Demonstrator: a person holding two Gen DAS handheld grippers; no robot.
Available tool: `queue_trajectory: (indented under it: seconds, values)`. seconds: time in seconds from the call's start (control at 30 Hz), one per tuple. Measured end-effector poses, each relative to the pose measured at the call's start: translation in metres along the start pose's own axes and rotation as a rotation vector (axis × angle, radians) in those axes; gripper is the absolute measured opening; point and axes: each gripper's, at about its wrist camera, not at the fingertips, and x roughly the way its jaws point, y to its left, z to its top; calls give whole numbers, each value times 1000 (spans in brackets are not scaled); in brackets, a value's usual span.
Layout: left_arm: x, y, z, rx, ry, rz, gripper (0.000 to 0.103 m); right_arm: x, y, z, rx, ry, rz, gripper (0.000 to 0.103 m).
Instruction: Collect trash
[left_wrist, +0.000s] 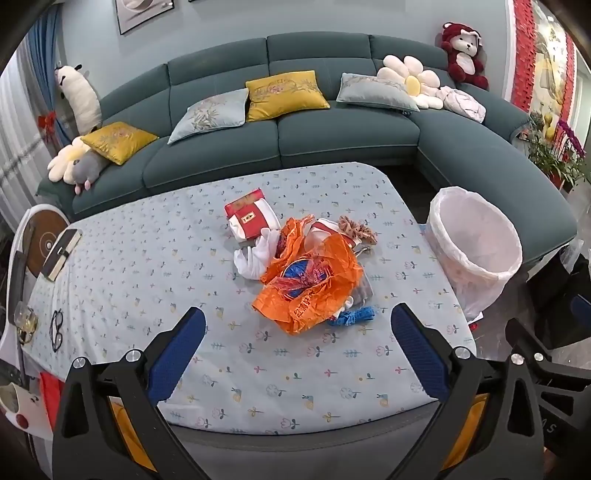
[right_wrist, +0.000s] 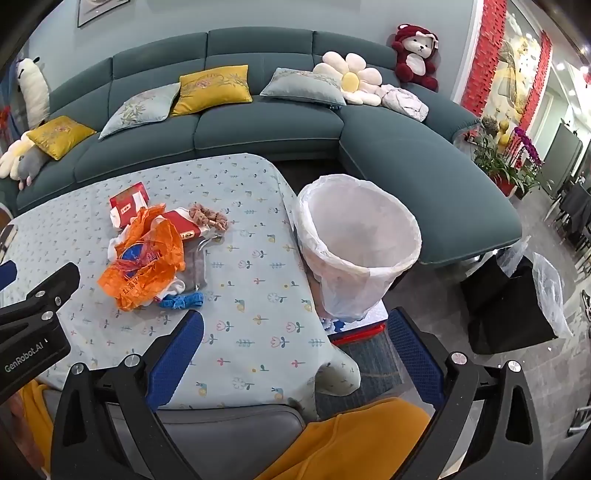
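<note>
A pile of trash lies in the middle of the table (left_wrist: 147, 258): a crumpled orange plastic bag (left_wrist: 314, 284) (right_wrist: 144, 266), a red and white carton (left_wrist: 251, 218) (right_wrist: 127, 206), white crumpled paper (left_wrist: 255, 254), a brown scrunchie (left_wrist: 354, 225) (right_wrist: 208, 218) and a blue scrap (left_wrist: 351, 317) (right_wrist: 183, 300). A bin lined with a white bag (left_wrist: 476, 247) (right_wrist: 358, 240) stands off the table's right edge. My left gripper (left_wrist: 297, 328) hangs open above the near table edge, short of the pile. My right gripper (right_wrist: 295, 332) is open too, over the table's right corner near the bin.
A teal corner sofa (left_wrist: 332, 140) with cushions and plush toys runs behind the table. A notebook (left_wrist: 61, 254) and glasses (left_wrist: 55, 330) lie at the table's left side. A black bag (right_wrist: 506, 302) sits on the floor to the right, with potted flowers (right_wrist: 509, 162) beyond.
</note>
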Motion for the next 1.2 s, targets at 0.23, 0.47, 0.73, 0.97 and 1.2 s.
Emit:
queue_trajectory:
  seconds: [0.23,0.47,0.73,0.97,1.2]
  values:
    - [-4,-3,-3,-2,-9,15,96,-3,4,3,-8,-2,0,95]
    - [-4,-1,-2,-3,-7,12,96,-3,6,4,-16,-5,1,95]
    - [-6,1,-2,5,-15,20,96,-4,5,5,-11,-5,1,95]
    - [-9,1,-1,6,-15,17,96,-4,4,5,-10,-8,1,95]
    - [-8,-2,-4,8,-16,13,96,-5,2,6,-10,-15,-3,95]
